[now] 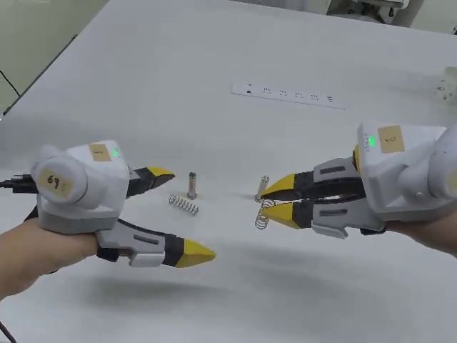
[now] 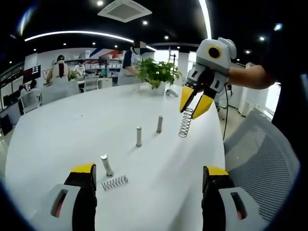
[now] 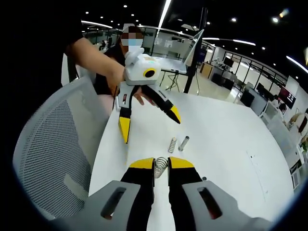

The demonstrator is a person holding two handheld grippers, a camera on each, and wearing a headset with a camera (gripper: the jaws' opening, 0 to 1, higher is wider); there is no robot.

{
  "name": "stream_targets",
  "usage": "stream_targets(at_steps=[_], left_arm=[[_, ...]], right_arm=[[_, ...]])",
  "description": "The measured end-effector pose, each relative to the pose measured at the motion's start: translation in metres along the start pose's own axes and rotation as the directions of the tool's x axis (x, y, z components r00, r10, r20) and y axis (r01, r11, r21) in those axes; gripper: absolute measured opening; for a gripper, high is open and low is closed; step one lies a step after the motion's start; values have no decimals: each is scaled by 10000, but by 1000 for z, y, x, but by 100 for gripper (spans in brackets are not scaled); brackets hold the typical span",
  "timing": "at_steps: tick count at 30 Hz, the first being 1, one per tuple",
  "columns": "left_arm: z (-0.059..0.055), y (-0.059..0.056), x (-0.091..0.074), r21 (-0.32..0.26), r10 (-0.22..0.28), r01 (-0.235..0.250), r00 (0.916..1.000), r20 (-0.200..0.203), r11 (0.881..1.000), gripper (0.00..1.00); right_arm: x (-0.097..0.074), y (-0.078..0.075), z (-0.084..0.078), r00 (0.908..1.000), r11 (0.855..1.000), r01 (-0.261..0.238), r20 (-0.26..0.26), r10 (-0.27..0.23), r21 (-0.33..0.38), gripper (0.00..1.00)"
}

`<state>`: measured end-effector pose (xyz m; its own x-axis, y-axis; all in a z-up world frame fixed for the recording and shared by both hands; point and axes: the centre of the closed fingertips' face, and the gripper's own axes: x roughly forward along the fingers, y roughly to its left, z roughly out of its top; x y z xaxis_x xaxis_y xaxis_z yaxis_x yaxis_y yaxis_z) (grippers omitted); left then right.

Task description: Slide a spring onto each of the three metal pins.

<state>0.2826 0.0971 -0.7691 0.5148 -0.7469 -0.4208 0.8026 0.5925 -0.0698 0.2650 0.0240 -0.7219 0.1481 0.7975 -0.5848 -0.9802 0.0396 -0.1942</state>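
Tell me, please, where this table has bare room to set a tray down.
Crowded: between the left gripper and right gripper, around the upright pin, loose spring and held spring. Bare: the broad stretch of table between that pin and the power strip, and the near strip below both grippers.
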Motion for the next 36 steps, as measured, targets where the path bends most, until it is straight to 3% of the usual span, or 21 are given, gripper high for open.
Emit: stream_targets(at_steps=[4,18,26,36], left_arm=[[-4,9,-6,-289,344,-340,9994,106,9990,98],[-14,21,-19,-983,870,-842,9959,246,9916,98],[-24,24,-26,-1199,1025,-1001,9946,141,9877,98],[-27,24,-28,-1310,1067,-1044,9942,106,9859,98]], right_arm=[[0,-2,-3,9999,9999,99,-55,-99,47,7],[1,-12,-15,9989,9994,348,-304,-347,15,7],[3,-38,-20,9951,9961,869,-484,-862,123,7],[5,-75,-18,9867,9865,1581,-452,-1562,417,7]])
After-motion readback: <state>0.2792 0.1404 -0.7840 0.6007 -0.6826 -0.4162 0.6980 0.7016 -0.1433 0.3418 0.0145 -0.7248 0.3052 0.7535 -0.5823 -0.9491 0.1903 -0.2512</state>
